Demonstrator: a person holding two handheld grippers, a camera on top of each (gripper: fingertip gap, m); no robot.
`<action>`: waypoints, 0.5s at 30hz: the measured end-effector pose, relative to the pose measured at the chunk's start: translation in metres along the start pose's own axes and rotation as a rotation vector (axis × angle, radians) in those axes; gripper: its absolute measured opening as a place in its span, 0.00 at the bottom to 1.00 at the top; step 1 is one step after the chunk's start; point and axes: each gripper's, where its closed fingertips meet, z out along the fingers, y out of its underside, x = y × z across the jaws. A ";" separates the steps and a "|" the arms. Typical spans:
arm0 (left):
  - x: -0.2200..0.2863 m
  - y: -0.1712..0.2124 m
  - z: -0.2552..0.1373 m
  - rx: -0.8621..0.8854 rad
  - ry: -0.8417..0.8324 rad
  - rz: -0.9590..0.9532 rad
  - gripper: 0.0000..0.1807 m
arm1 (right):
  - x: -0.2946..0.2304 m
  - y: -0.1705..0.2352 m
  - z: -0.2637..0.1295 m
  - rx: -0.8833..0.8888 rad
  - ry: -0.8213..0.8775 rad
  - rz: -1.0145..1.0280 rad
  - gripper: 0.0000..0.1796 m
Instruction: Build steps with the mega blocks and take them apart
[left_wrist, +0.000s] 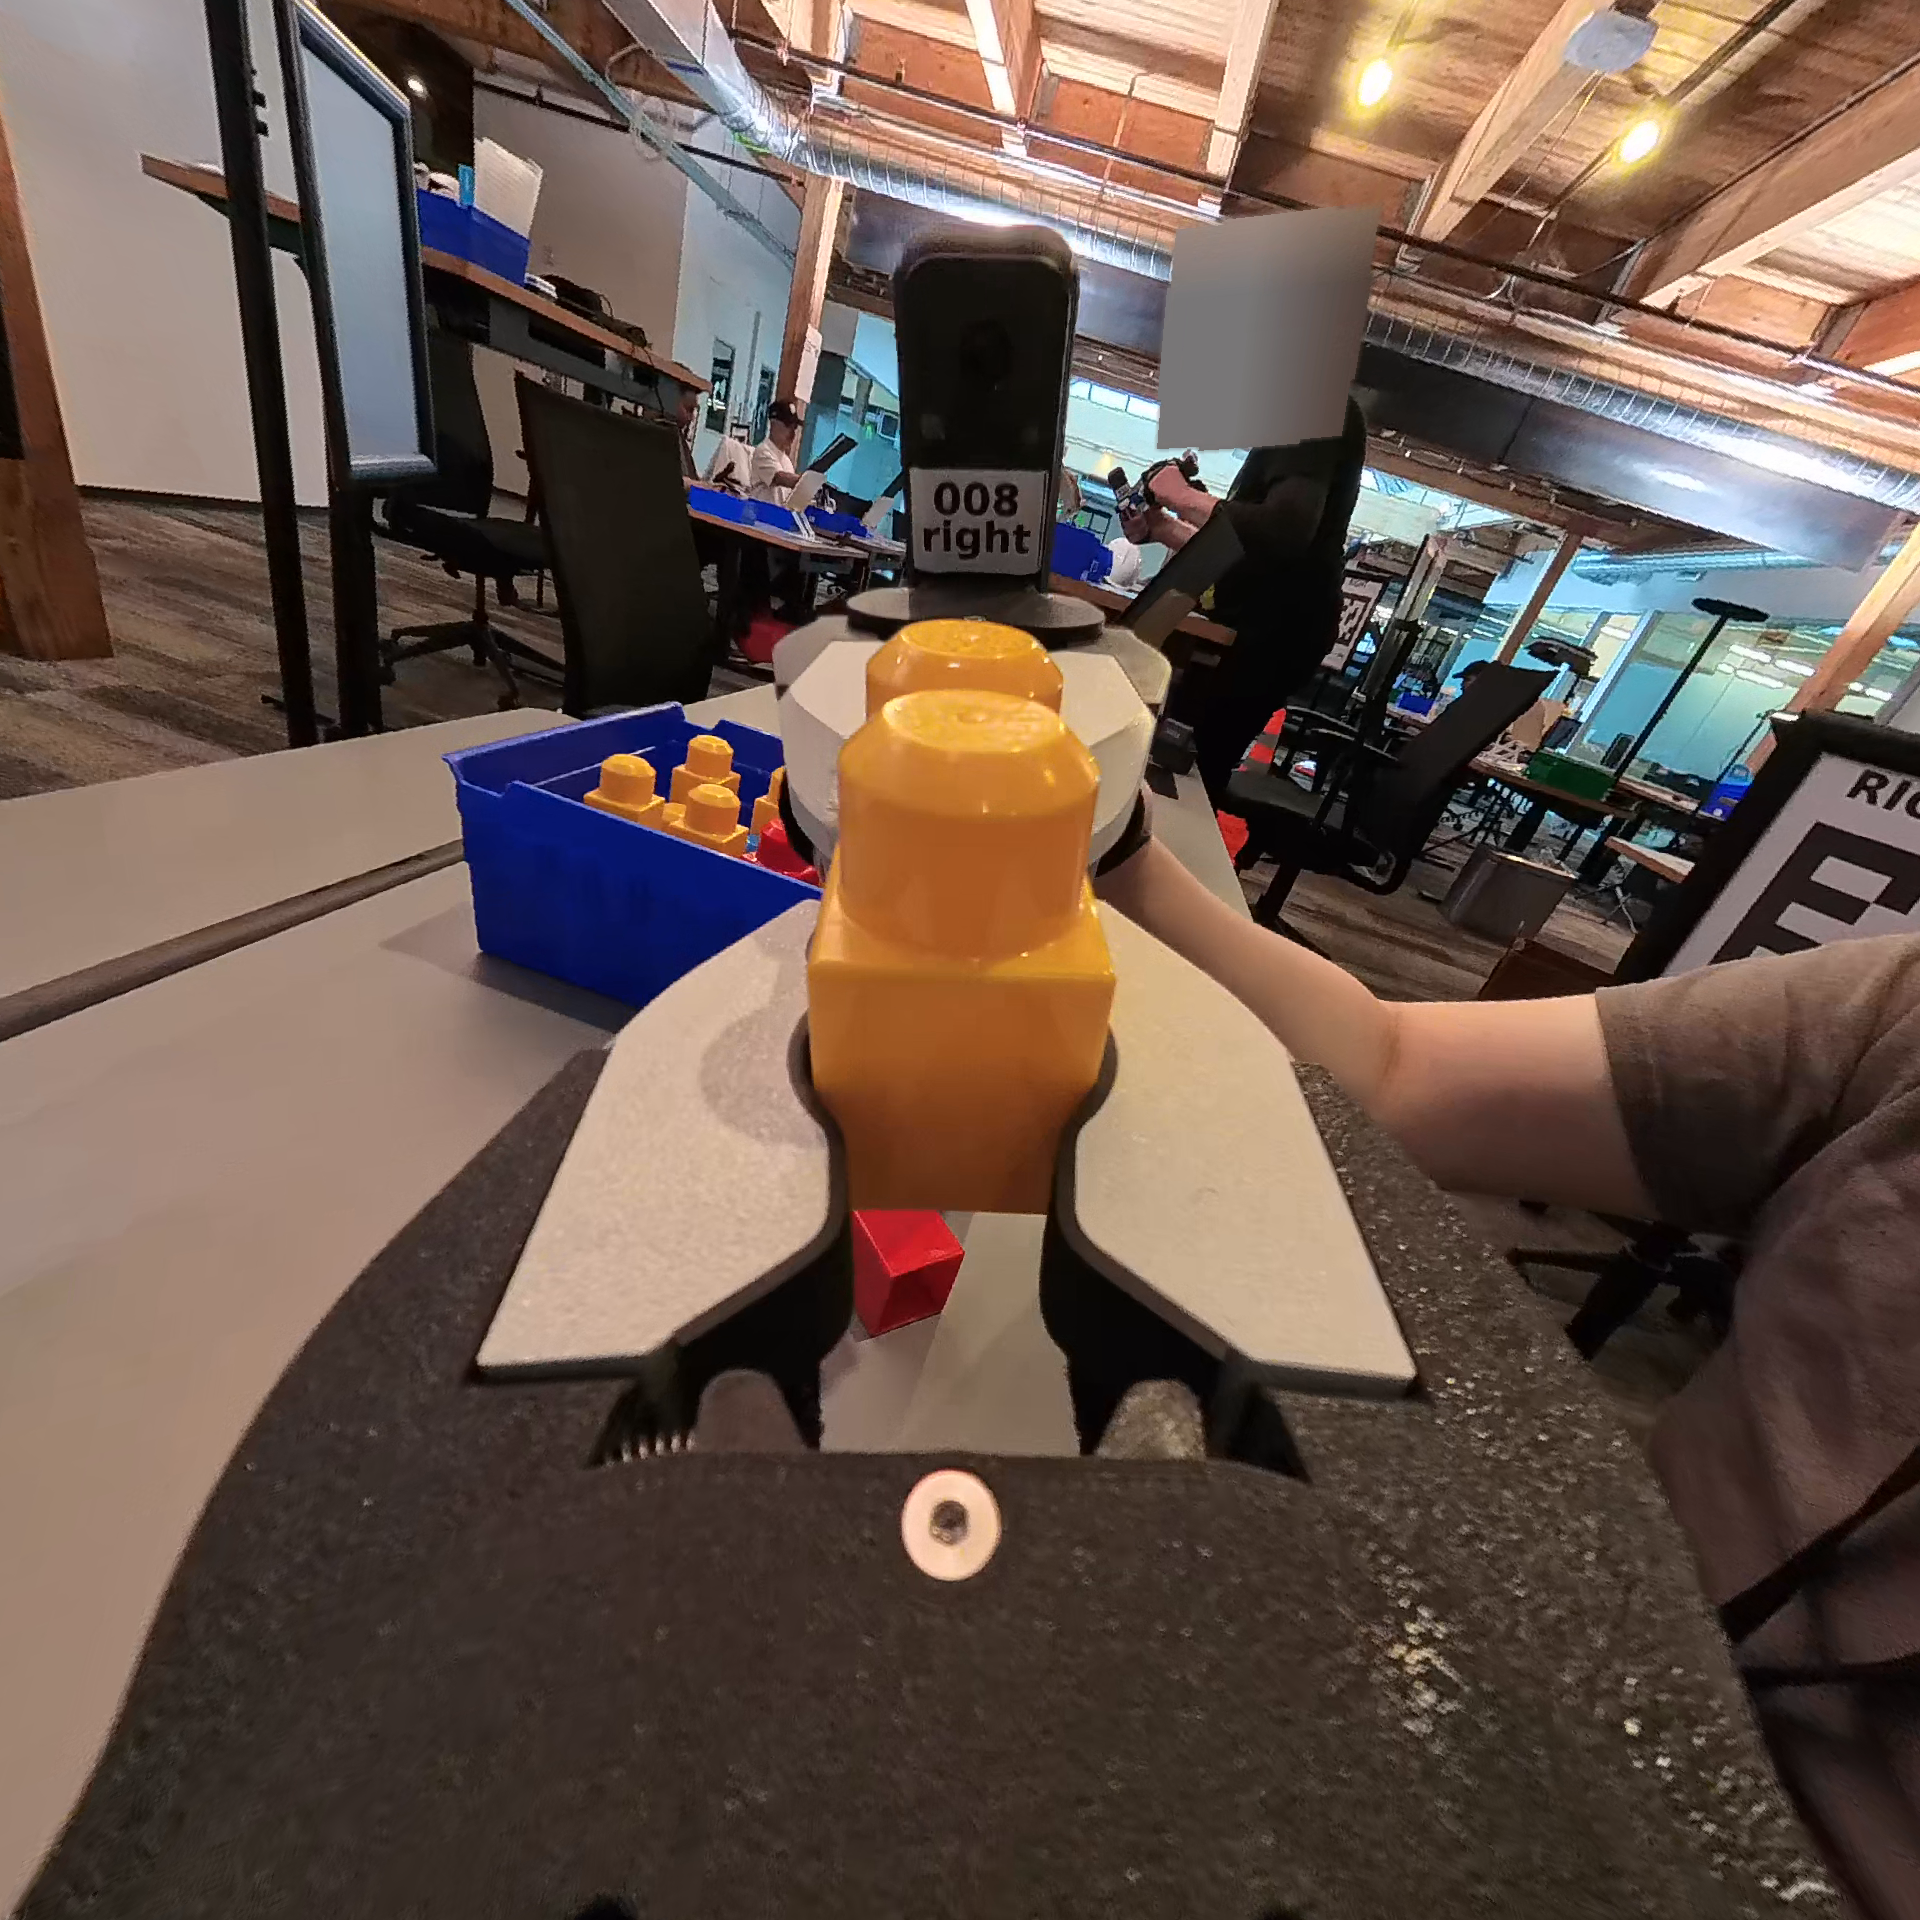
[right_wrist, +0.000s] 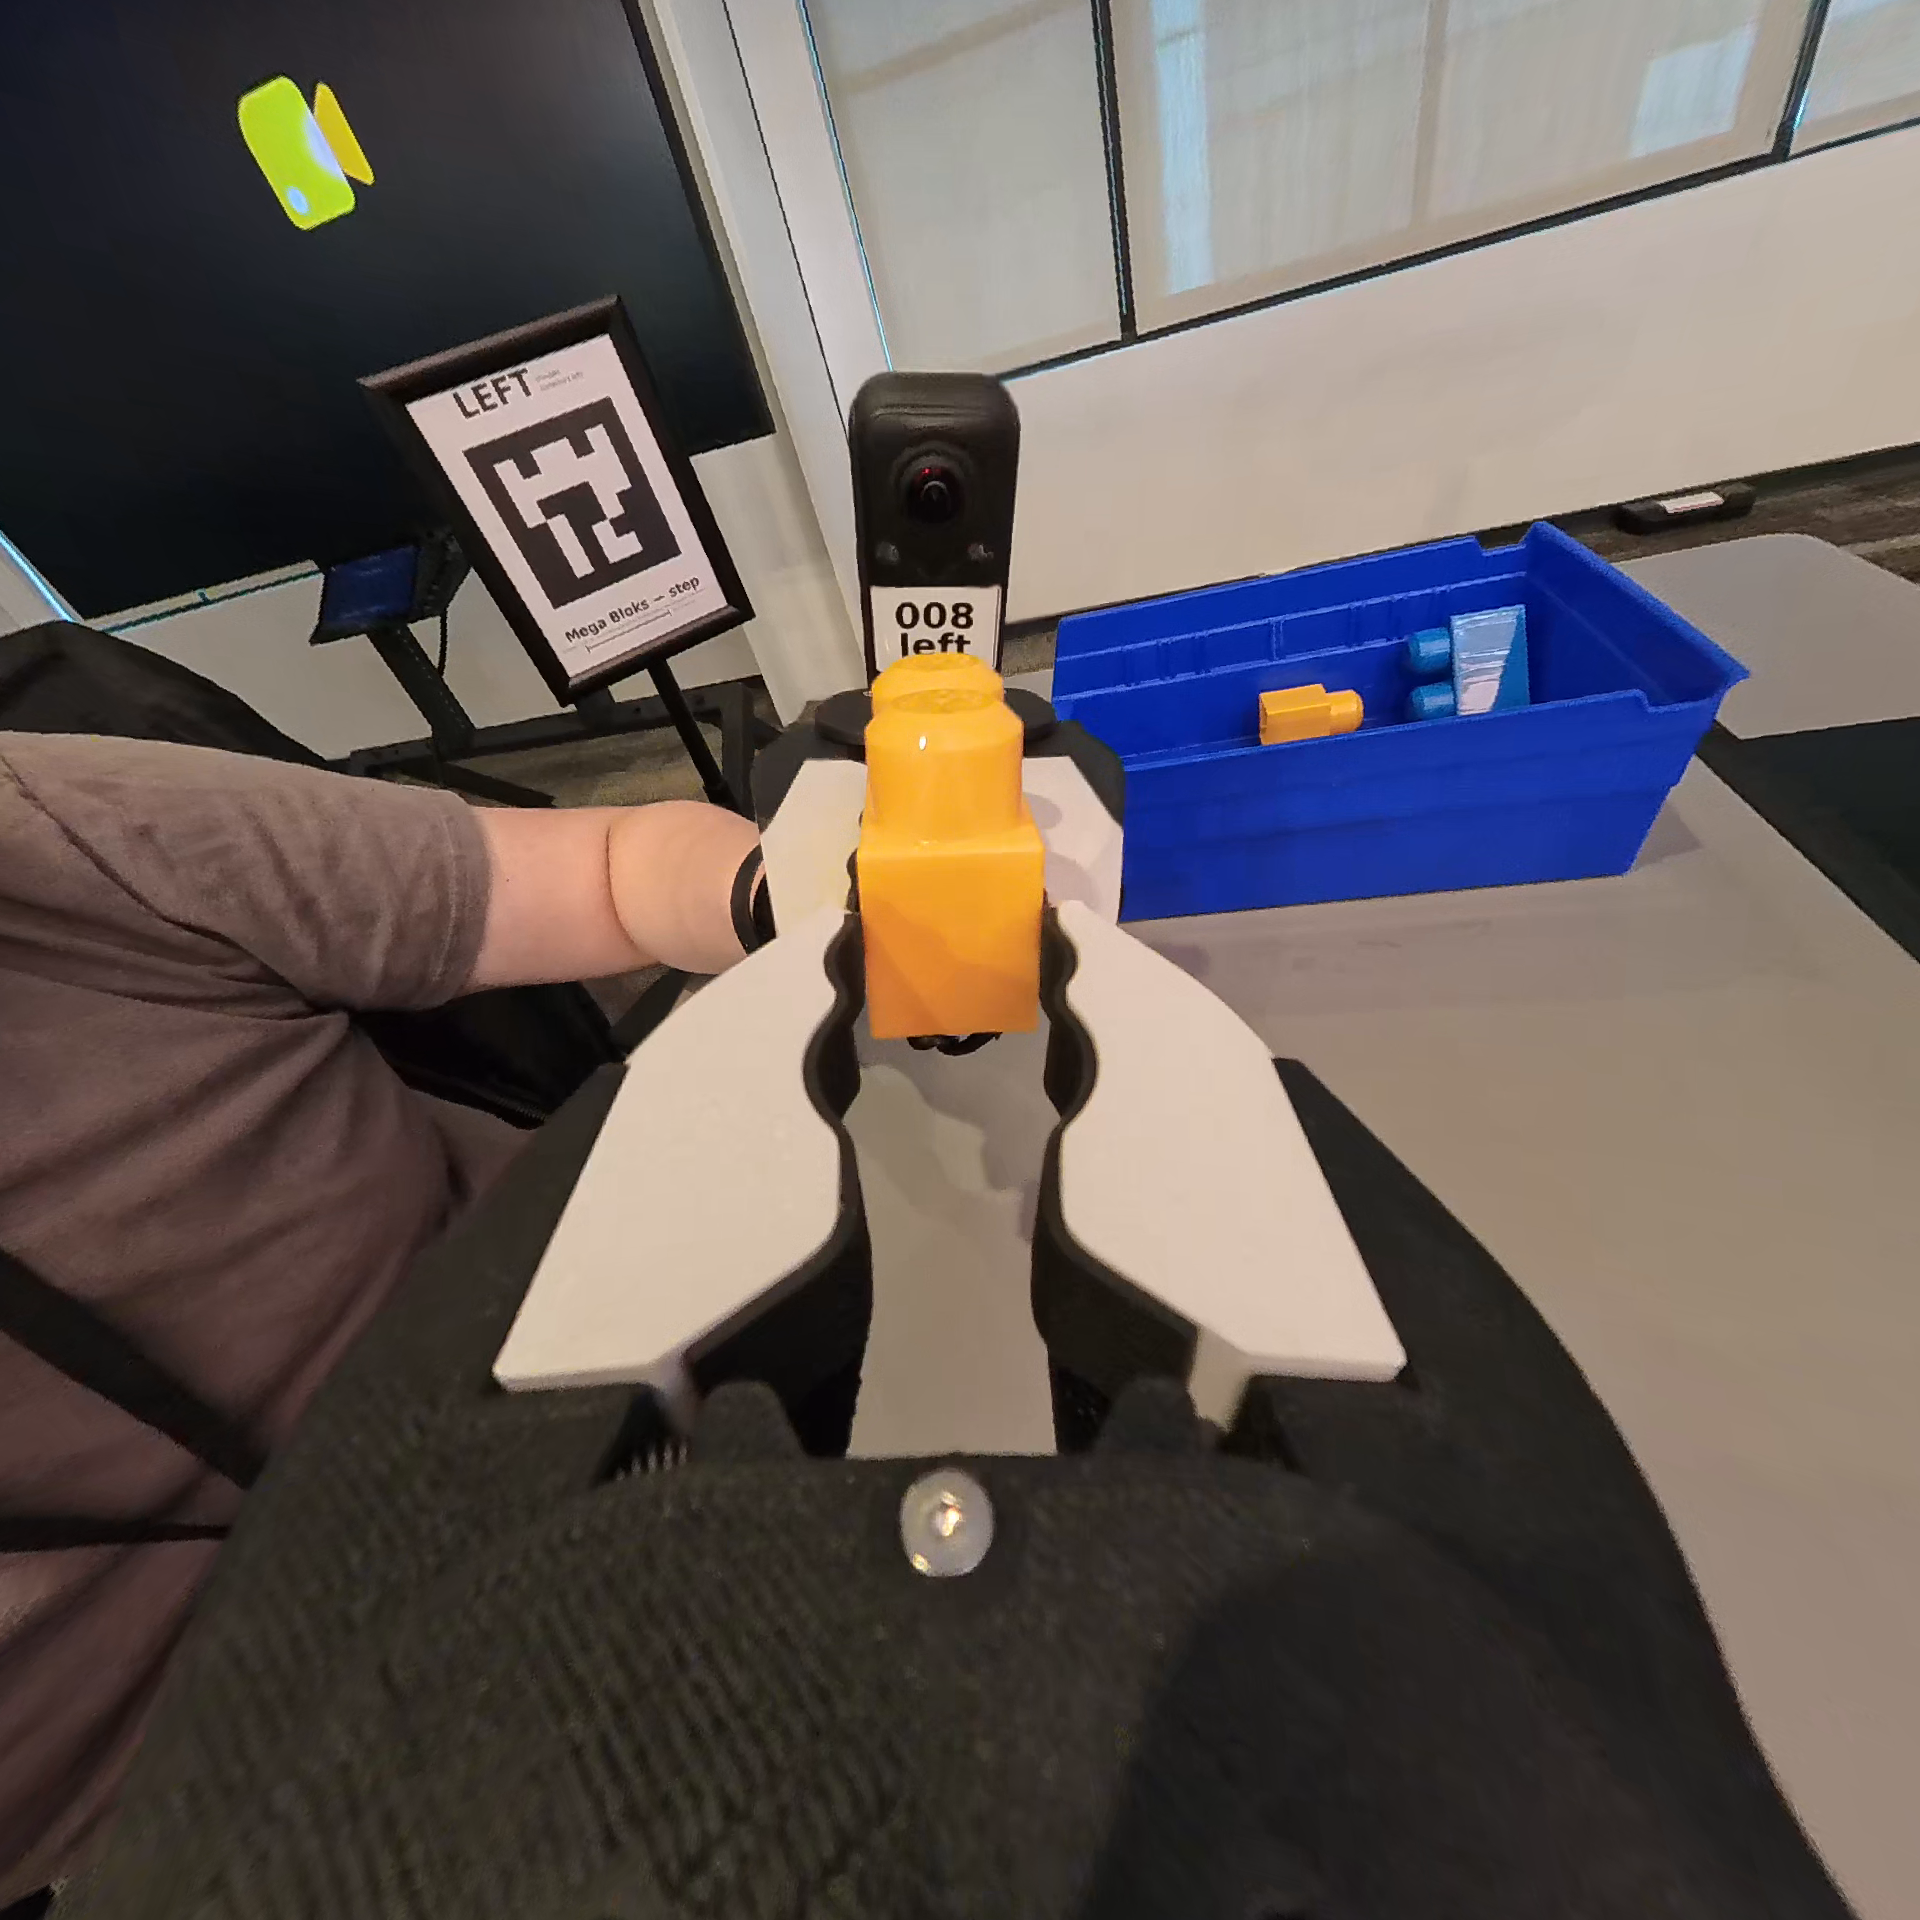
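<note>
We have the grey bench (right_wrist: 1558, 1091) under everything; on it, in the right wrist view, a blue bin (right_wrist: 1382, 821) stands off to the right holding a loose yellow block (right_wrist: 1307, 715) and some light blue pieces (right_wrist: 1439, 675); in the left wrist view another blue bin (left_wrist: 603, 894) sits left of centre with several yellow blocks (left_wrist: 675, 795) upright inside, and we cannot tell whether it is the same bin.

Above the bench, the two grippers face each other nose to nose, each with a yellow block between its fingers. The left gripper (left_wrist: 961, 1049) is closed part-way onto the near yellow block (left_wrist: 961, 1039), its grey fingers (left_wrist: 707, 1122) pressing the block's sides; the right gripper (right_wrist: 948, 935) is likewise clamped on its own yellow block (right_wrist: 948, 925), gripped near the tips. The two blocks stand side by side, studs up, touching or very nearly so; whether they are joined to a shared piece beneath we cannot tell.

A small red block (left_wrist: 904, 1273) lies on the bench below the left gripper, apart from it.

We judge this to be the middle of a joining or a parting of the two yellow blocks; the next move calls for a firm hold on both sides and a straight, level push or pull, lest one block twist in its grip.
</note>
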 end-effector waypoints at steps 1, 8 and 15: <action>-0.001 0.000 0.000 -0.004 0.006 -0.010 0.22 | 0.001 0.000 0.000 0.004 0.002 0.006 0.18; -0.002 -0.013 0.000 0.036 0.068 -0.075 0.22 | 0.011 -0.007 -0.020 -0.020 0.132 -0.176 0.23; -0.025 -0.065 -0.013 0.052 -0.043 0.135 0.22 | 0.017 0.004 -0.067 -0.183 0.304 0.253 0.22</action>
